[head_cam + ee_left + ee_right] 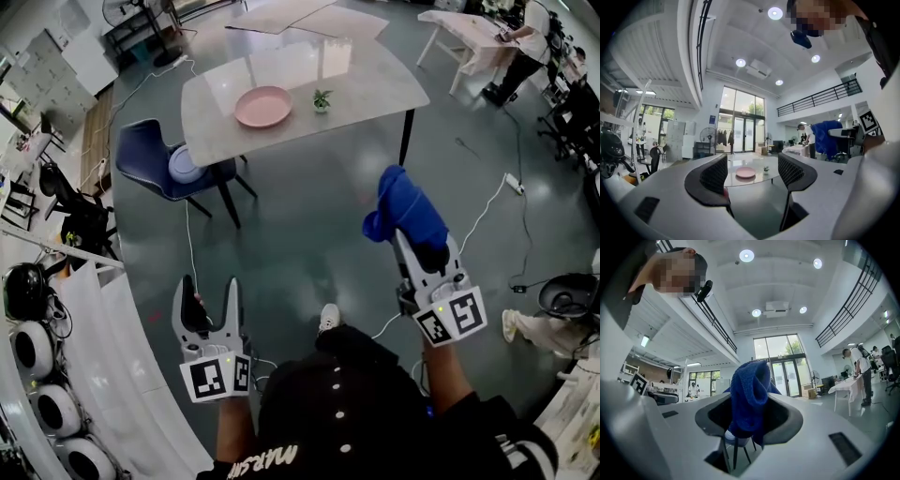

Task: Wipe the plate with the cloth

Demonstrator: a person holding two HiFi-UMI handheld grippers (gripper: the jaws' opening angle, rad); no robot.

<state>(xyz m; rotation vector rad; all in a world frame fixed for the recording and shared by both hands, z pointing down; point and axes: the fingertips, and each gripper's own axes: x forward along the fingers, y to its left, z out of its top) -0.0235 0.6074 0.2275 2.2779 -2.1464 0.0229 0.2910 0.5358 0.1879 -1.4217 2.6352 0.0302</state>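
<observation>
A pink plate [263, 106] lies on a grey marble-topped table [375, 89] well ahead of me; in the left gripper view the plate [745, 172] shows small and far between the jaws. My right gripper [405, 246] is shut on a blue cloth [405, 208], which bunches up above the jaws and hangs between them in the right gripper view [750, 397]. My left gripper [208, 300] is open and holds nothing, low at the left over the floor. Both grippers are well short of the table.
A small potted plant [322, 100] stands on the table right of the plate. A blue chair [164, 164] sits at the table's left corner. A white curved bench [103, 356] runs along my left. Cables [492, 211] trail across the floor. A person [520, 47] works at a far table.
</observation>
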